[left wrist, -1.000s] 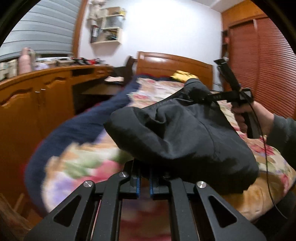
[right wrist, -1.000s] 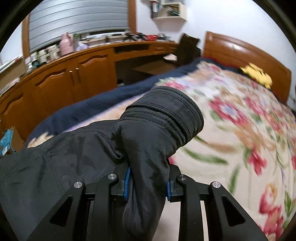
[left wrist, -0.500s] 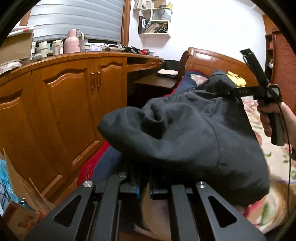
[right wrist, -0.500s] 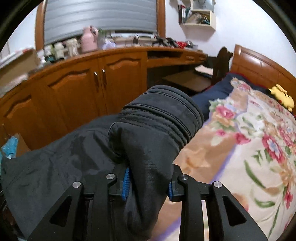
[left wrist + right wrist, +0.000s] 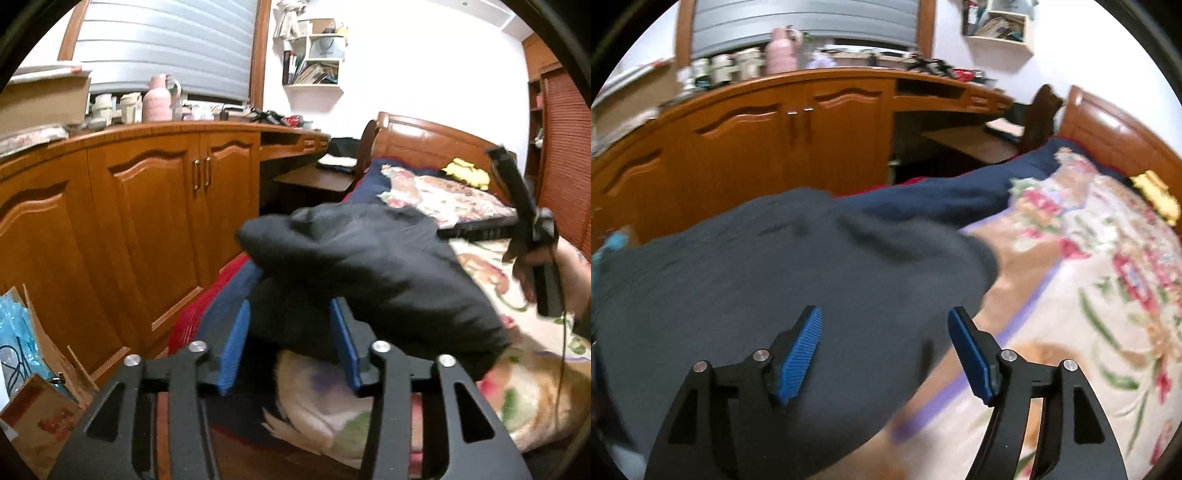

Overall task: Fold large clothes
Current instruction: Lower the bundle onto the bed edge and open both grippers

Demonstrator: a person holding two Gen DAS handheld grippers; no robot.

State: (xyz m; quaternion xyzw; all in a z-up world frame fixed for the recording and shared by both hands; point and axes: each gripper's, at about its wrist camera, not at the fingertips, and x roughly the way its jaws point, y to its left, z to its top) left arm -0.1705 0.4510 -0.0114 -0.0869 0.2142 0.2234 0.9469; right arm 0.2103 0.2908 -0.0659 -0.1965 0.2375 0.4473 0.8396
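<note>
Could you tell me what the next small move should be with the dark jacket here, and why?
Probably draw both grippers back clear of the black jacket. The left gripper and right gripper are both opening, pads off the fabric, and the jacket lies bunched at the edge of the floral bedspread, so a fresh grasp is likely needed.

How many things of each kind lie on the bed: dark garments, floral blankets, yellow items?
Dark garment: 1
Floral blanket: 1
Yellow item near the headboard: 1
Total: 3
</note>
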